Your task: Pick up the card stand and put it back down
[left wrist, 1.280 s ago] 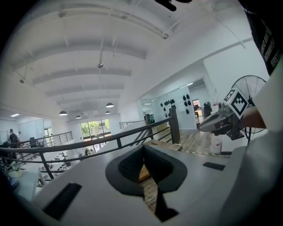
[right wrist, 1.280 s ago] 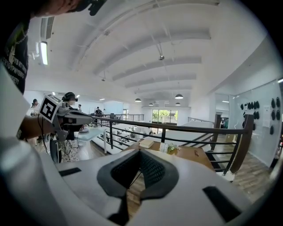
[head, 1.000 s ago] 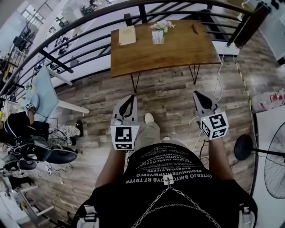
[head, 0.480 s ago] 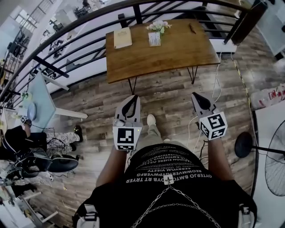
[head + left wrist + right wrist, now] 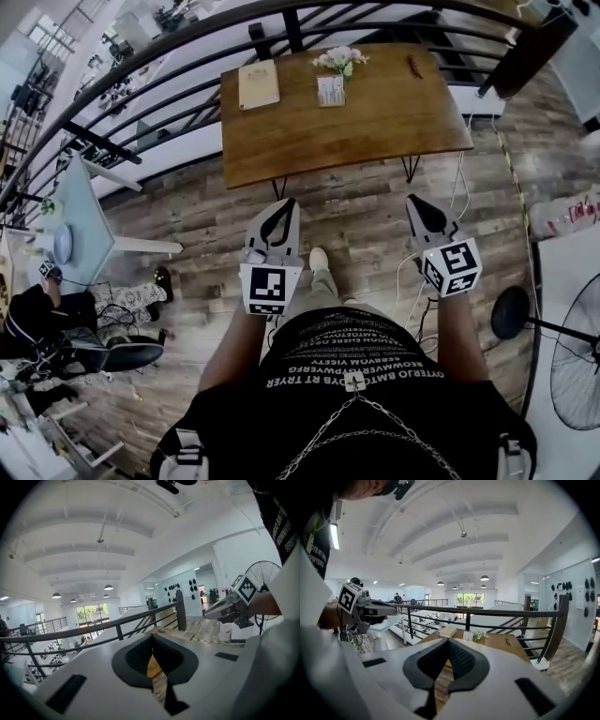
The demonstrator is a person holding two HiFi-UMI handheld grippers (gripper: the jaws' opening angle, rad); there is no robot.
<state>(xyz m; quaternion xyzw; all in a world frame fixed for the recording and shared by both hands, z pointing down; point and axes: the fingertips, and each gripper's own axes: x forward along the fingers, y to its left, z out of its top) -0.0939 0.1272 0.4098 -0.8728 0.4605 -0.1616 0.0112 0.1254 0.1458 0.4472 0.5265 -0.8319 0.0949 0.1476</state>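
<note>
The card stand (image 5: 330, 90), a small white card holder, stands upright at the far side of the wooden table (image 5: 375, 122), next to a little bunch of flowers (image 5: 341, 59). In the right gripper view the card stand (image 5: 468, 635) shows small beyond the jaws. My left gripper (image 5: 280, 208) and right gripper (image 5: 414, 203) hover over the plank floor, well short of the table. Both are shut with nothing in them. The left gripper (image 5: 152, 641) and right gripper (image 5: 448, 644) point toward the table.
A tan book (image 5: 258, 83) lies at the table's far left and a small dark object (image 5: 413, 65) at its far right. A black railing (image 5: 169, 47) runs behind the table. A standing fan (image 5: 572, 352) is at the right, a pale blue table (image 5: 89, 202) at the left.
The table has come slightly nearer and lower in the head view. Both grippers keep their place in front of the body and stay shut.
</note>
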